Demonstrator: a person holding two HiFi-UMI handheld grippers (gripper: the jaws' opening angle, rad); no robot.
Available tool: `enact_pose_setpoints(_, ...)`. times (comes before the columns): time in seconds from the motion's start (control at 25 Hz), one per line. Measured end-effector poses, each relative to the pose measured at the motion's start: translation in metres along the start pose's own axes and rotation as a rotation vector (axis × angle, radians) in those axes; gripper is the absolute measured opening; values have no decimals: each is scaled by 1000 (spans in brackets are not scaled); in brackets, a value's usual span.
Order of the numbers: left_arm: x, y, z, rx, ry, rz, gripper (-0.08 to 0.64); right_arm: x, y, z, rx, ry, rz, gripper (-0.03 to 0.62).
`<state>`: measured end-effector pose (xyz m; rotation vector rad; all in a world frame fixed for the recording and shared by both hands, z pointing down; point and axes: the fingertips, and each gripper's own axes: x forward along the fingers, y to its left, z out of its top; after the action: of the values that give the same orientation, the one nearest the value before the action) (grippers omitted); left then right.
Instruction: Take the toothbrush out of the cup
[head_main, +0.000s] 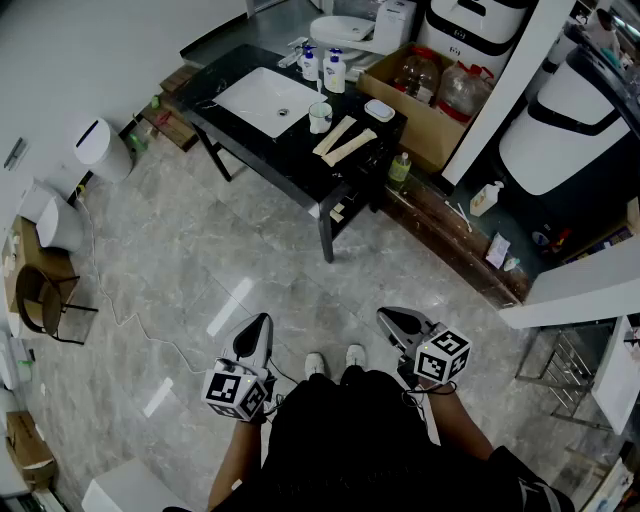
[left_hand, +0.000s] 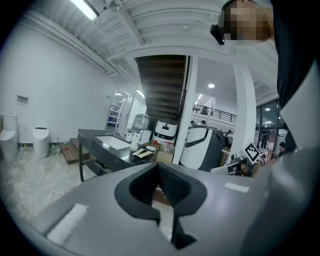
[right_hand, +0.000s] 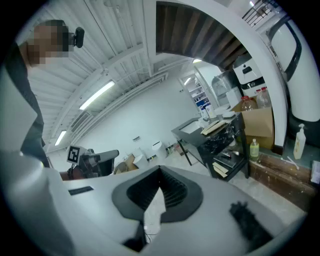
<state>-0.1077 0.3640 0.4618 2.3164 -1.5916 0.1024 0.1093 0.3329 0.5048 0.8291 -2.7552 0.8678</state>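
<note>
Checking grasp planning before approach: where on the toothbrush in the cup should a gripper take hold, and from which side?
Likely the end of the toothbrush sticking up past the rim of the cup, from above: the cup wall surrounds the rest. Its lean is too small to tell.

Even light from ceiling strips (left_hand: 84, 9); fisheye edges vignette dark.

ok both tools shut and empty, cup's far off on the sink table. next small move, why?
Probably step toward the black table and raise the right tool toward the cup. It and the left tool are shut, empty, held close to the body, with a stretch of floor before the table. The toothbrush is too small to make out from here.
</note>
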Motion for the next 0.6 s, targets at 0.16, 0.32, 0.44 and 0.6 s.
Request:
enact_pose_setpoints(0.16,3,-3,2,3,12,-18,9,-1,1,-2,-23,14,-9,14)
enact_pose_setpoints(0.32,12,-6,3,7,22,-25,9,1,-4,-4,-74,55,-7,14)
enact_pose_setpoints(0.44,19,-9,1,-1,28,-16,9,1,-10,-1,-66,43,3,14)
enact_pose_setpoints(0.6,27,-16,3,-17,32,5,9,-5,-20,6,-41,6,38,14)
